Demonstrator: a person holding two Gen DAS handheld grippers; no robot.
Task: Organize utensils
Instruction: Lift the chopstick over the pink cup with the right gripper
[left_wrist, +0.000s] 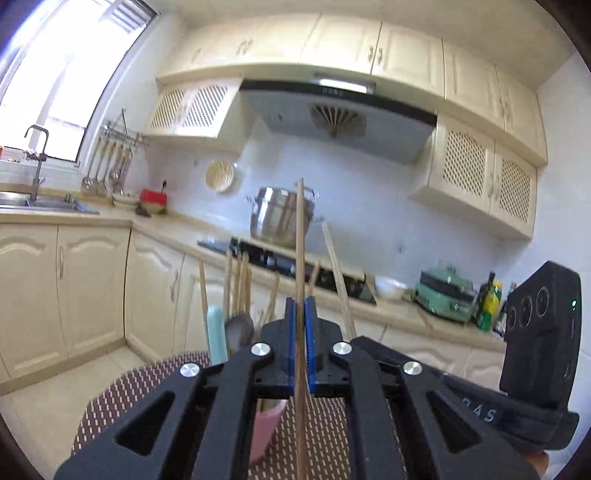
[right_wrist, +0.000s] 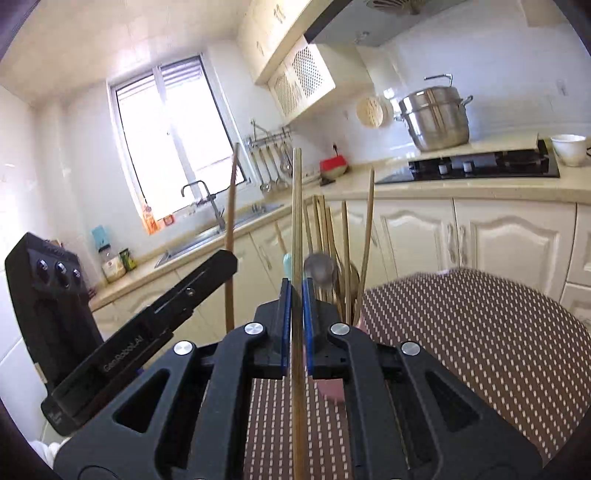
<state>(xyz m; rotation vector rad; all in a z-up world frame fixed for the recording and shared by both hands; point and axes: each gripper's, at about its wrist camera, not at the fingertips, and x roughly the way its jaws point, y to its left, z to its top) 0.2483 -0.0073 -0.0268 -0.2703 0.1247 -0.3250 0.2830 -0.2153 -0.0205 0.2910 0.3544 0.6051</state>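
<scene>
Left gripper (left_wrist: 300, 321) jaws clamped on one upright chopstick (left_wrist: 300, 236), right gripper (right_wrist: 296, 299) jaws clamped on another chopstick (right_wrist: 296, 206), both above the mat-covered surface (right_wrist: 480, 325) beside the pink cup (left_wrist: 266, 424) holding more chopsticks and spoons.

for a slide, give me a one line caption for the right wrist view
Right gripper shut on a wooden chopstick, held upright beside a pink utensil cup on the dotted placemat.

Both wrist views sit close above the mat-covered table (left_wrist: 140, 391), facing opposite ways, sharing the steel pot (right_wrist: 436, 118) and sink (left_wrist: 48, 203).
</scene>
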